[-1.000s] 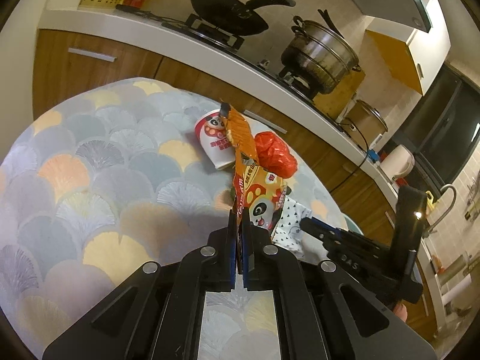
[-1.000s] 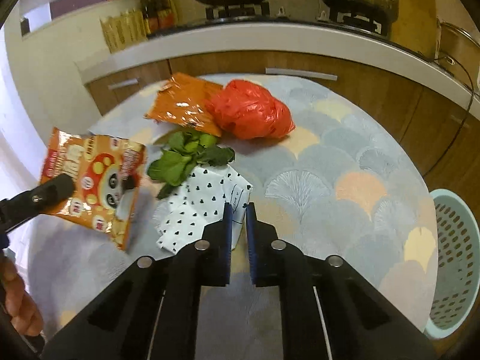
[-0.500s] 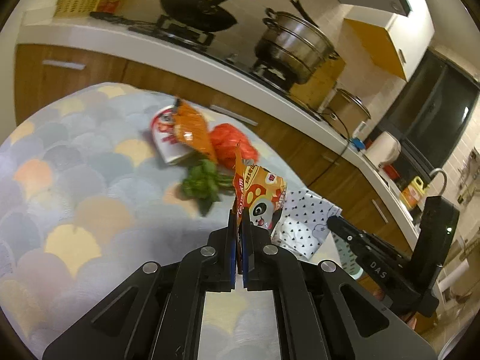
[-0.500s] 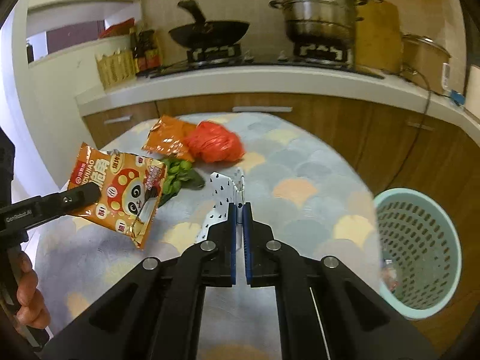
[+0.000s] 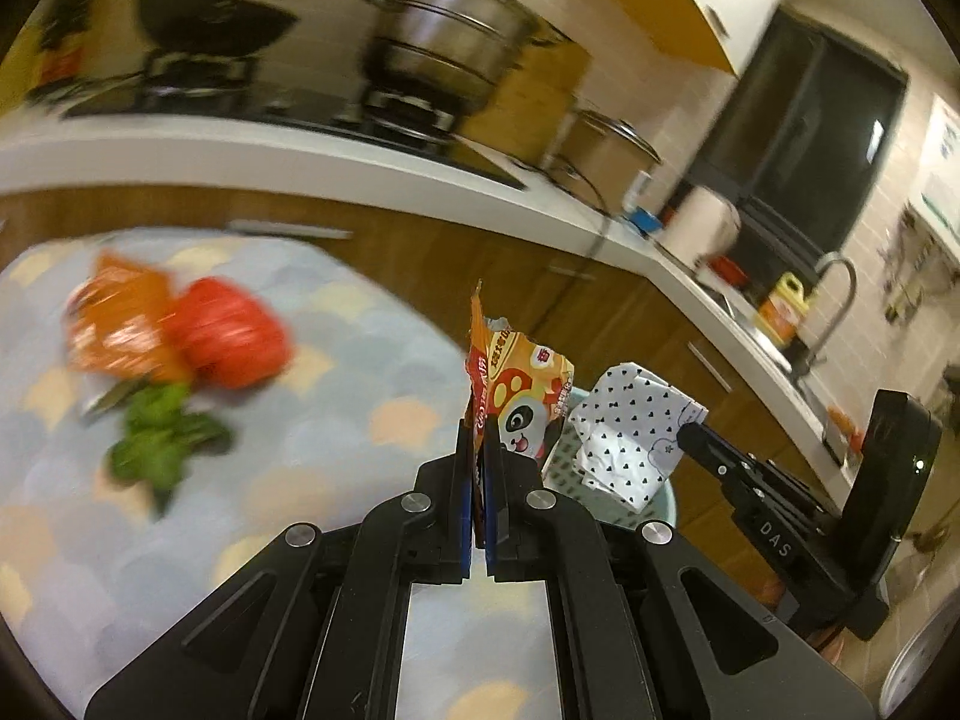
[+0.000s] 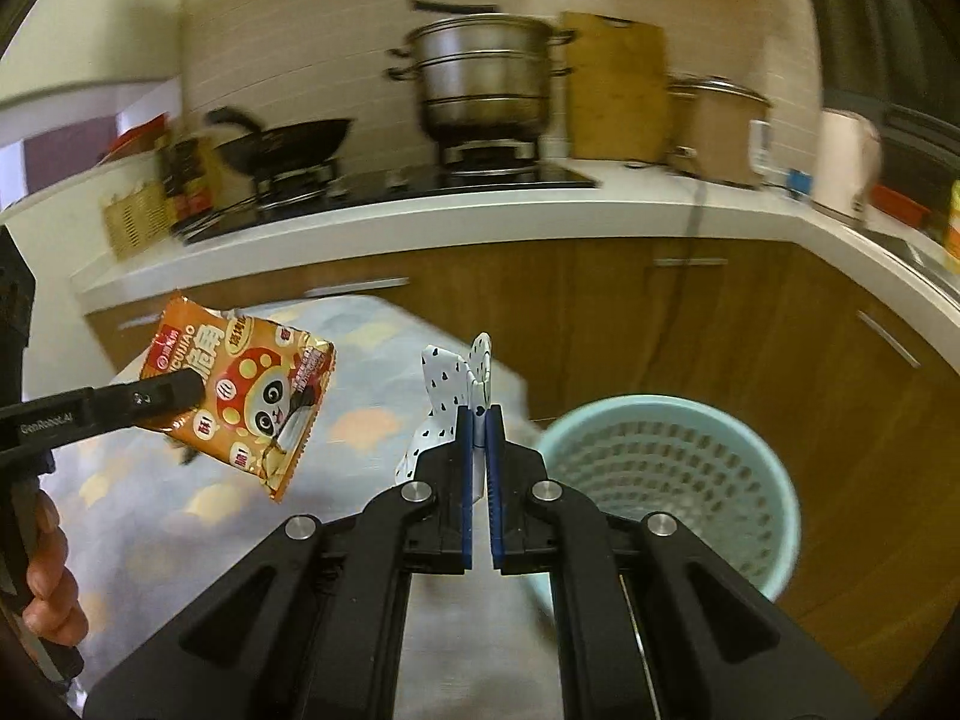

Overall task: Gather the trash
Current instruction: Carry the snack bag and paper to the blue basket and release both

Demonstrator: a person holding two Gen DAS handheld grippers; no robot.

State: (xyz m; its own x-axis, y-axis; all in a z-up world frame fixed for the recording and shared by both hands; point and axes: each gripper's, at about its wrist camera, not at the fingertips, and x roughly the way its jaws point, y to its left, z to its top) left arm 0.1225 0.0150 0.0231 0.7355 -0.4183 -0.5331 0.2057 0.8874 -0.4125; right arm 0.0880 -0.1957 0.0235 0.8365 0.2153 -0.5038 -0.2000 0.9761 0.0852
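My left gripper (image 5: 478,438) is shut on an orange panda snack wrapper (image 5: 519,387) and holds it in the air; the wrapper also shows in the right wrist view (image 6: 243,402). My right gripper (image 6: 479,420) is shut on a white paper with black hearts (image 6: 450,384), which also shows in the left wrist view (image 5: 630,438). A pale green mesh trash basket (image 6: 666,480) stands on the floor just right of and below the right gripper. An orange packet (image 5: 117,318), a red bag (image 5: 231,342) and green leaves (image 5: 159,447) lie on the table.
The round table with a scallop-pattern cloth (image 5: 336,420) lies below and to the left. Behind it runs a wooden cabinet counter (image 6: 600,204) with a wok (image 6: 282,144), a steel pot (image 6: 486,78) and a kettle (image 6: 846,162).
Both grippers have lifted their trash off the table and swung right, towards the basket. The basket is now larger and closer in the right wrist view.
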